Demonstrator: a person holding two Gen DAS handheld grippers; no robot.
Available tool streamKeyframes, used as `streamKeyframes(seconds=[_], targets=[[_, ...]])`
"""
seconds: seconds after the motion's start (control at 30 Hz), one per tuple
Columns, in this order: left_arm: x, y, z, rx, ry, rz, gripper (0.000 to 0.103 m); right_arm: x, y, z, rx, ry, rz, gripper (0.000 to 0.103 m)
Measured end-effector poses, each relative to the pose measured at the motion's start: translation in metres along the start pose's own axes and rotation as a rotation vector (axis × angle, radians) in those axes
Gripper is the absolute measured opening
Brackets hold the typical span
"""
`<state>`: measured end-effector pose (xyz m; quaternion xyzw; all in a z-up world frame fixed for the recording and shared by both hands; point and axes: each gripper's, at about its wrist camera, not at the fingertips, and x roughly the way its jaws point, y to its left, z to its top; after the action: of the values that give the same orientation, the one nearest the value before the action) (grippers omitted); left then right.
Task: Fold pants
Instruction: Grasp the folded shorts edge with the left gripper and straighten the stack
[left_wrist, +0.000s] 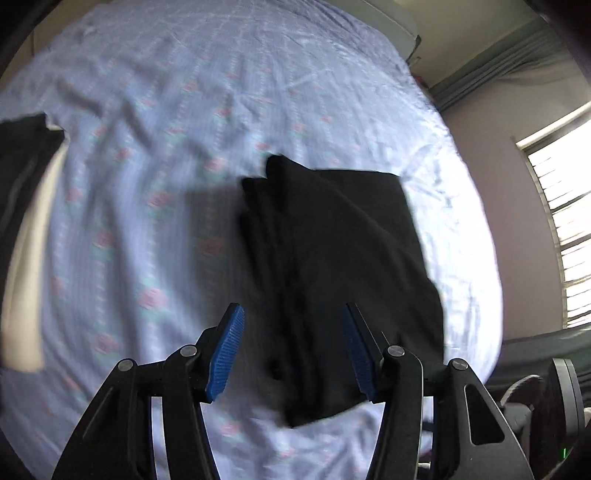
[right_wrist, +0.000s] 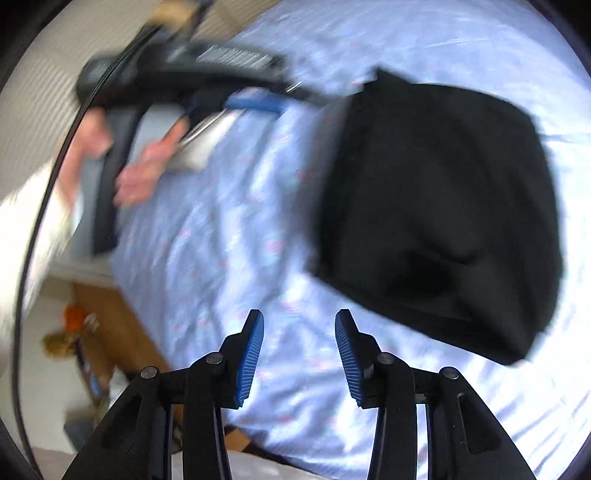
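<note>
The black pants (left_wrist: 332, 251) lie folded into a compact stack on the floral bedsheet (left_wrist: 155, 155). My left gripper (left_wrist: 293, 317) hangs over the near end of the stack, open, and its blue pads (left_wrist: 229, 350) touch no cloth. In the right wrist view the same pants (right_wrist: 443, 206) lie to the upper right. My right gripper (right_wrist: 299, 317) is open above bare sheet (right_wrist: 229, 229), short of the stack's near corner, with nothing between its fingers. The person's hand (right_wrist: 140, 177) on the left gripper's handle shows blurred at the upper left.
Another dark garment (left_wrist: 22, 158) lies at the sheet's left edge. A bright window (left_wrist: 561, 221) and grey curtain (left_wrist: 517, 70) are on the right. Beyond the bed's edge in the right wrist view are a wooden piece of furniture (right_wrist: 122, 325) and an orange item (right_wrist: 75, 314).
</note>
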<state>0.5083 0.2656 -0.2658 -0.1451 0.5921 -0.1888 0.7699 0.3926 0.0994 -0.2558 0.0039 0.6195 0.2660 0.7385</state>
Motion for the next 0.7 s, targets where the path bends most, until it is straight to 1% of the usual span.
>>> streamKeyframes(seconds=[0.07, 0.13, 0.23, 0.3, 0.4, 0.47, 0.53, 0.63, 0.7], targets=[[0.002, -0.009, -0.011, -0.01, 0.001, -0.011, 0.052, -0.011, -0.021, -0.005, 0.073, -0.032, -0.069, 0.042], [0.005, -0.018, -0.024, -0.011, 0.019, 0.007, 0.045, -0.023, -0.05, -0.01, 0.145, -0.051, -0.137, 0.042], [0.009, -0.03, -0.04, 0.009, 0.048, 0.02, 0.044, -0.033, -0.089, -0.018, 0.212, -0.048, -0.233, 0.042], [0.016, -0.035, -0.051, 0.01, 0.083, 0.035, 0.042, -0.039, -0.114, -0.021, 0.258, -0.048, -0.278, 0.042], [0.023, -0.035, -0.061, -0.04, 0.106, 0.03, 0.041, -0.044, -0.135, -0.023, 0.314, -0.048, -0.297, 0.042], [0.029, -0.033, -0.067, -0.095, 0.11, 0.037, 0.041, -0.048, -0.146, -0.024, 0.339, -0.055, -0.299, 0.042], [0.035, -0.031, -0.075, -0.141, 0.116, 0.042, 0.04, -0.051, -0.153, -0.023, 0.338, -0.06, -0.303, 0.042], [0.043, -0.028, -0.082, -0.202, 0.132, 0.026, 0.039, -0.049, -0.156, -0.018, 0.317, -0.057, -0.297, 0.042], [0.045, -0.022, -0.089, -0.221, 0.133, 0.031, 0.039, -0.045, -0.158, -0.016, 0.298, -0.053, -0.29, 0.042]])
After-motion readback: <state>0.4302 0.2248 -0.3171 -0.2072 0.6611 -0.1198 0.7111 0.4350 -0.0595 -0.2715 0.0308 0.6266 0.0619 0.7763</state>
